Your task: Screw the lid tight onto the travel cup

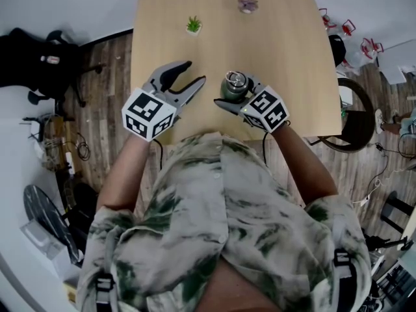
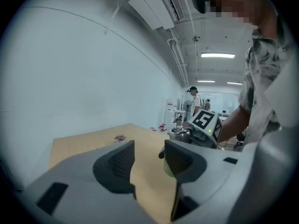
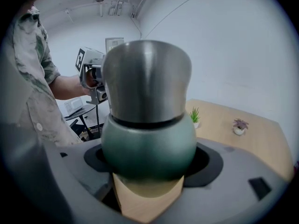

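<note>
The travel cup has a rounded green body and a steel lid on top; it stands on the wooden table near the front edge. My right gripper is shut on the green body, its pads pressing both sides below the steel lid. My left gripper hovers just left of the cup, open, with nothing between its fingers. In the left gripper view the cup and the right gripper's marker cube sit beyond the right-hand finger.
A small green plant in a white pot and a purple one stand farther back on the table. A black chair is off the left side, another chair off the right. A person stands far off.
</note>
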Action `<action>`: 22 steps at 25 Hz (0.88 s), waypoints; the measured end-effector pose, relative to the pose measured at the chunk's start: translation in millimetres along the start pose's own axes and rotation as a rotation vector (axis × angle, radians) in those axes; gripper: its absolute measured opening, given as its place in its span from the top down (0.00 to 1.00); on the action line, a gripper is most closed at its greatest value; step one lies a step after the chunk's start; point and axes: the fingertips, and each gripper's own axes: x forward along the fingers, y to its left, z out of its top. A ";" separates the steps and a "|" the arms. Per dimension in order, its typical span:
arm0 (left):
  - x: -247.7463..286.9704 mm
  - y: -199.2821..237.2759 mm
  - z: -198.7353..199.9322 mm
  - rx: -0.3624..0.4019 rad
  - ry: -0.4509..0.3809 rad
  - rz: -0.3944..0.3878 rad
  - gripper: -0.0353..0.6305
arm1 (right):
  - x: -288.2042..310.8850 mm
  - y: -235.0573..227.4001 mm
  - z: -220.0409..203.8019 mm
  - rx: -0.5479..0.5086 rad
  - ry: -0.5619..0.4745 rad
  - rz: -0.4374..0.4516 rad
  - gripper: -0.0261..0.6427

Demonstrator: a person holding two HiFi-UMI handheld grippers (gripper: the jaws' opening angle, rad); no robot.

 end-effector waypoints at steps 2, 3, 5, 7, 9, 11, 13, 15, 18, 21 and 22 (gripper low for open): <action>-2.8 2.7 -6.6 -0.012 0.007 0.009 0.62 | -2.0 -1.1 0.6 0.001 -0.002 -0.005 0.36; -3.7 3.9 -9.5 -0.019 0.011 0.011 0.62 | -2.9 -1.6 1.0 0.002 -0.002 -0.008 0.36; -4.7 5.9 -14.2 -0.028 0.019 0.010 0.62 | -4.7 -2.4 1.7 0.004 -0.003 -0.015 0.36; -6.3 7.6 -17.1 -0.028 0.024 0.011 0.62 | -6.1 -2.8 4.0 0.003 -0.008 -0.021 0.36; -8.2 8.1 -19.0 -0.026 0.029 0.013 0.62 | -8.2 -2.5 7.1 0.003 -0.015 -0.026 0.36; -9.9 7.9 -21.9 -0.024 0.037 0.015 0.62 | -10.8 -1.9 9.9 0.003 -0.021 -0.032 0.36; -11.4 7.4 -26.6 -0.022 0.048 0.018 0.62 | -12.7 -1.5 11.6 0.005 -0.026 -0.040 0.36; -12.5 7.5 -32.1 -0.026 0.056 0.020 0.62 | -13.4 -2.2 12.6 0.008 -0.031 -0.048 0.36; -15.0 9.6 -40.7 -0.043 0.068 0.027 0.63 | -13.5 -2.6 15.4 0.014 -0.040 -0.058 0.36; -20.4 12.7 -47.2 -0.062 0.074 0.038 0.69 | -14.0 -1.6 19.6 0.025 -0.049 -0.072 0.36; -22.5 13.8 -49.8 -0.065 0.078 0.043 0.73 | -13.8 -0.9 21.0 0.028 -0.052 -0.077 0.36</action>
